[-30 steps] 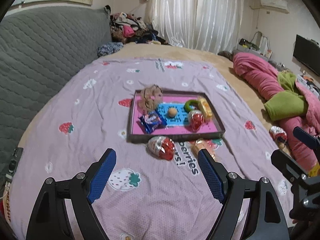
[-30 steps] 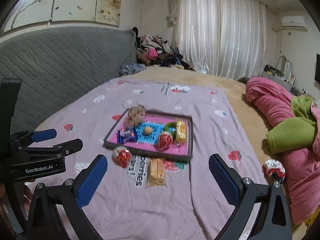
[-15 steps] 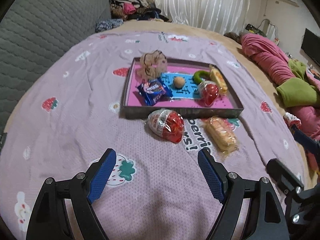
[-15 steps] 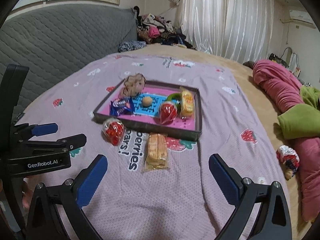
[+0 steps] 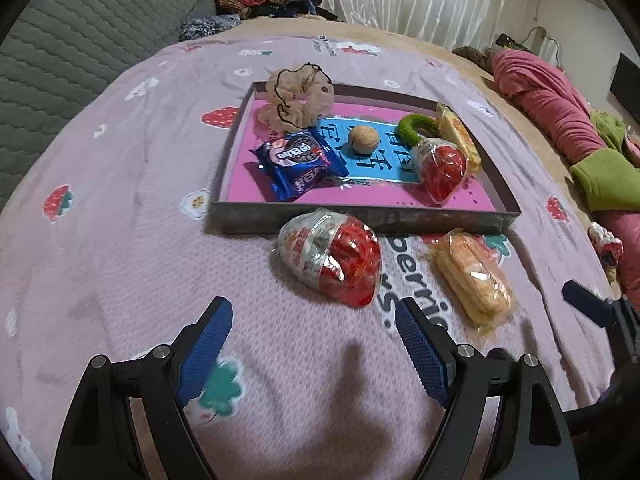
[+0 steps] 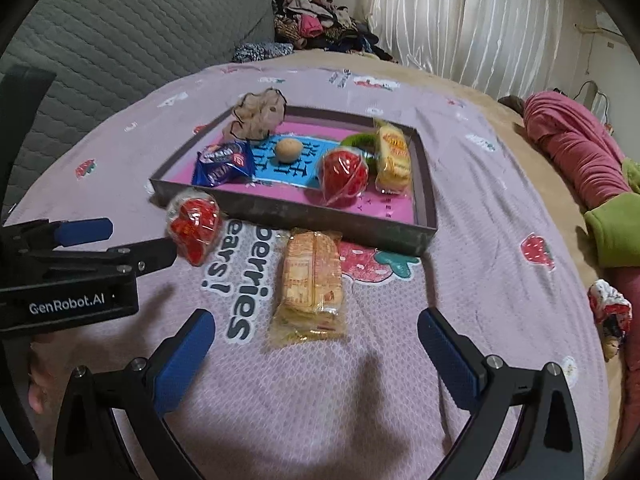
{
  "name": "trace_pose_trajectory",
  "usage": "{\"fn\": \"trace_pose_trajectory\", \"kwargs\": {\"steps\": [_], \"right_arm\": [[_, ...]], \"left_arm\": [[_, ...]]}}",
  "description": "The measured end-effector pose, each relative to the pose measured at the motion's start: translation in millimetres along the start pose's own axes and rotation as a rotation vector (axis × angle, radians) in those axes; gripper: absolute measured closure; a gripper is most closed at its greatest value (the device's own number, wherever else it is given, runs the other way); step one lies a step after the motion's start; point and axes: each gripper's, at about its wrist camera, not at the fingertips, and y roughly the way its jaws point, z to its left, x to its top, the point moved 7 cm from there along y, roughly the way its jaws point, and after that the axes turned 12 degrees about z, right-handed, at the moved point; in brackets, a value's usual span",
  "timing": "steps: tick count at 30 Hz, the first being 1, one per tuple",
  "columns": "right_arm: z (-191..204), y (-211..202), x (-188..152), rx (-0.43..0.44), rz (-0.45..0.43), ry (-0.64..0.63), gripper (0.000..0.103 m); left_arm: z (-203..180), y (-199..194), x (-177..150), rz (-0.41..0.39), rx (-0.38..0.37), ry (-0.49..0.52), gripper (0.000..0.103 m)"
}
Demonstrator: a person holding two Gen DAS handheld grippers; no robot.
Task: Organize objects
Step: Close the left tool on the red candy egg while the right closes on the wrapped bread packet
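Snacks lie loose on the blanket [image 5: 120, 240] just before the tray [image 5: 360, 218]: a red candy pack [image 5: 332, 262] touching the tray's near wall, and a biscuit pack [image 6: 312, 284] beside it. Both look light and crinkly — film likely slippery, biscuits apt to crack. Left gripper [image 5: 314, 354] hangs spread wide and empty short of the candy; right gripper [image 6: 316, 354], equally spread, lines up with the biscuits. Best taken across the narrow middle — gently, pads square to the long sides.

red candy pack [image 5: 332, 264]: lying before tray [image 5: 360, 216] | biscuit pack [image 6: 312, 280]: flat beside it, outside tray
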Motion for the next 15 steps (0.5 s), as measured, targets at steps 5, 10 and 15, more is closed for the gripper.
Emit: {"fn": "trace_pose_trajectory", "kwargs": {"steps": [5,10,15], "right_arm": [[-4.2,19.4,5.6,0.011,0.018,0.008,0.001],[-2.7,36.3,10.0,0.015,0.037,0.0,0.001],[-3.7,44.2,17.7,0.034,0.022,0.007,0.001]], "left_arm": [[-6.0,18.3,14.0,0.014,0.0,0.005,0.018],[-5.2,38.3,23.1,0.043,-0.004,-0.008,0.019],[-5.5,50.2,31.5,0.048,-0.009,-0.018,0.019]]}}
